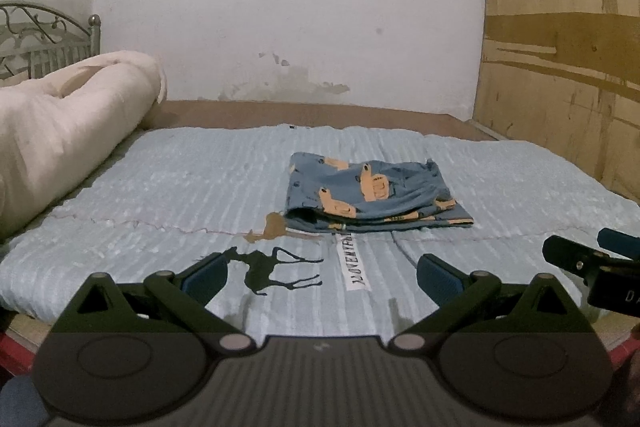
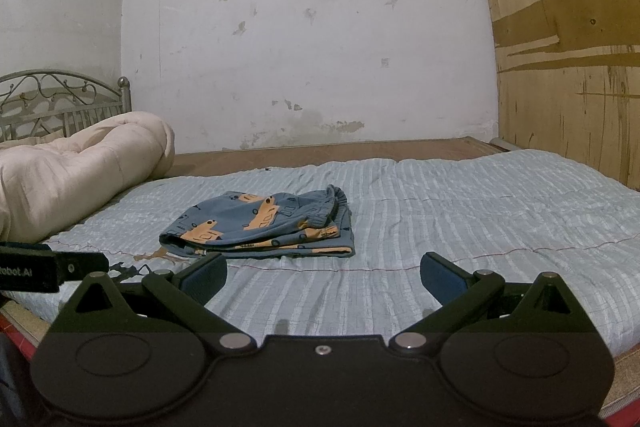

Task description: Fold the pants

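The blue pants (image 1: 372, 193) with orange print lie folded in a compact stack on the light blue bedspread (image 1: 168, 187); they also show in the right wrist view (image 2: 264, 223). My left gripper (image 1: 322, 273) is open and empty, held back from the pants near the bed's front edge. My right gripper (image 2: 324, 277) is open and empty, also short of the pants. The right gripper's body shows at the right edge of the left wrist view (image 1: 592, 267). The left gripper's body shows at the left edge of the right wrist view (image 2: 48, 269).
A rolled cream quilt (image 1: 60, 135) lies along the bed's left side in front of a metal headboard (image 1: 44, 35). A white wall (image 1: 288, 7) stands behind the bed and a plywood panel (image 1: 560, 47) on the right. The bedspread carries deer prints (image 1: 268, 267).
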`<act>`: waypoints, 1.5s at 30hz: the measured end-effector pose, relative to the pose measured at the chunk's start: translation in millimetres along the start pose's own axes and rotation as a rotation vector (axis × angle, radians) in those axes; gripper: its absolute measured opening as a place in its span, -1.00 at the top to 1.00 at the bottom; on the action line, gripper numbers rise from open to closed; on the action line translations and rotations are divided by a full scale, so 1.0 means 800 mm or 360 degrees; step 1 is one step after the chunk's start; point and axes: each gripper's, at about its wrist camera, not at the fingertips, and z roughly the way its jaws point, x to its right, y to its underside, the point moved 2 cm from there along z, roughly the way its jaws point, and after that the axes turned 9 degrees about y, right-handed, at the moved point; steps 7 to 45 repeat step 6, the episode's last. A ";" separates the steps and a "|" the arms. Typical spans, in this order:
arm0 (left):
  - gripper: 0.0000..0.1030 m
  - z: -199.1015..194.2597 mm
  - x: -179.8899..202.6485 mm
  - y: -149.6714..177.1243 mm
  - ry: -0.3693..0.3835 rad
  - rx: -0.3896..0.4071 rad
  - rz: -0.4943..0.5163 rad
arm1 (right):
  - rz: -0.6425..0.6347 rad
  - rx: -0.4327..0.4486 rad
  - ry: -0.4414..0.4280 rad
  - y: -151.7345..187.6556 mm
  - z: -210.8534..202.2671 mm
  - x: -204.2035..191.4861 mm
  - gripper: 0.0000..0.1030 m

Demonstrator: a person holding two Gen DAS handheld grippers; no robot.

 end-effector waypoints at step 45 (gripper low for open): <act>-0.99 -0.003 -0.003 -0.001 0.0000 0.0009 -0.0017 | 0.0000 -0.0002 -0.0001 -0.001 0.000 -0.001 -0.99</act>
